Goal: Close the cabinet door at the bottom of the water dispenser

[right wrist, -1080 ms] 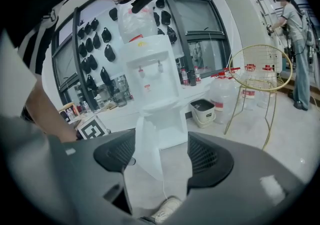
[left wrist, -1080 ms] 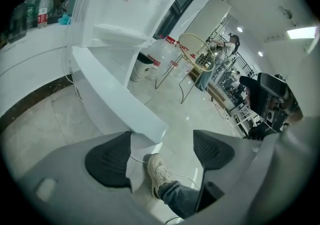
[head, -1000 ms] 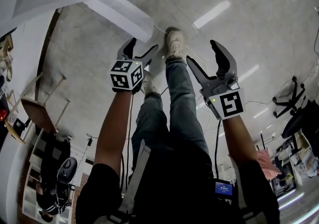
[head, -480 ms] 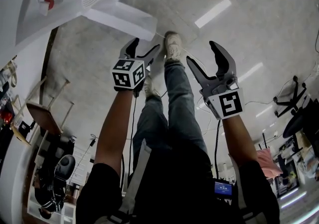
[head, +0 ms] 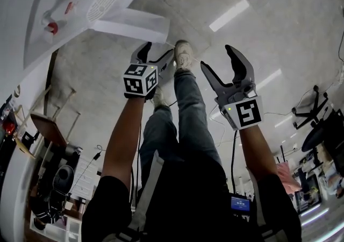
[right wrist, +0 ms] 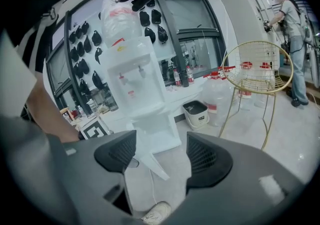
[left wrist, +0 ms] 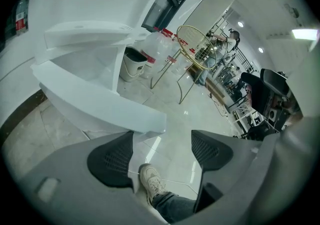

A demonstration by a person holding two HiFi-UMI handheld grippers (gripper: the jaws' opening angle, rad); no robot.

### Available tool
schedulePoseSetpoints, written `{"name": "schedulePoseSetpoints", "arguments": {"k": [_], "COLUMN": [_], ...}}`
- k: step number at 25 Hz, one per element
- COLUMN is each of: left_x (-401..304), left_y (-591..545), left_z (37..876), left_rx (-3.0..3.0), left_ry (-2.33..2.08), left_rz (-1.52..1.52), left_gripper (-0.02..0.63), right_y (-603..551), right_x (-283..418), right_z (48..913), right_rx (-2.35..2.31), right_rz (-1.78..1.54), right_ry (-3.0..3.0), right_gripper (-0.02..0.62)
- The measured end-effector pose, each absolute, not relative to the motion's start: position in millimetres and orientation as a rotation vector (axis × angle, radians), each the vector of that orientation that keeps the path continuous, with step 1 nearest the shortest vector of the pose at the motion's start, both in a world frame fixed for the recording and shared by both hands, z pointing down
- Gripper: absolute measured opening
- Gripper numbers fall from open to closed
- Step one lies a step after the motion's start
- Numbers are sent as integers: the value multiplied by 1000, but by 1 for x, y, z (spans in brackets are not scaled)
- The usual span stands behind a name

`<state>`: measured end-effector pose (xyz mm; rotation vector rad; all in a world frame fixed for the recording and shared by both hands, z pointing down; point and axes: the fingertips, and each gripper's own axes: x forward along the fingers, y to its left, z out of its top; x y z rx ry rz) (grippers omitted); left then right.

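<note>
The white water dispenser (head: 80,4) stands at the upper left of the head view. Its bottom cabinet door (head: 131,23) hangs open, swung out over the floor. In the left gripper view the door (left wrist: 100,101) is a long white panel just beyond my left jaw, with the open cabinet (left wrist: 85,66) behind it. My left gripper (head: 156,52) is open and empty, a little short of the door's free end. My right gripper (head: 217,58) is also open and empty, further right. The right gripper view shows the whole dispenser (right wrist: 137,84) with its door (right wrist: 150,161) sticking out.
The person's shoe (head: 184,55) and leg lie between the grippers, with a thin cable on the floor. A gold wire chair (right wrist: 255,69), a white bin (right wrist: 196,113) and water bottles (right wrist: 217,91) stand beside the dispenser. A wooden stool (head: 45,122) is left, an office chair (head: 309,106) right.
The dispenser and its open door have come further into the head view. Both grippers have drifted slightly towards the door, jaws still apart.
</note>
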<state>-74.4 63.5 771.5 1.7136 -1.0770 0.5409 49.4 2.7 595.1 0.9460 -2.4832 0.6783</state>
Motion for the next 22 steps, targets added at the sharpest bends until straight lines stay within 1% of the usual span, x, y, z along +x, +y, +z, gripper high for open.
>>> {"name": "schedulePoseSetpoints", "arguments": {"k": [13, 22], "left_x": [-66, -65], "left_y": [26, 8], "left_z": [776, 776], "left_rx": [1702, 1715], "left_ry": [-1111, -1113], "left_rz": [507, 498], "left_gripper": [379, 377], "right_y": [-26, -32], "right_x": [63, 58], "right_z": [597, 587], "right_rx": [913, 912], "right_rz": [662, 661], "right_ry": [-2492, -2498], "right_gripper": [310, 308]}}
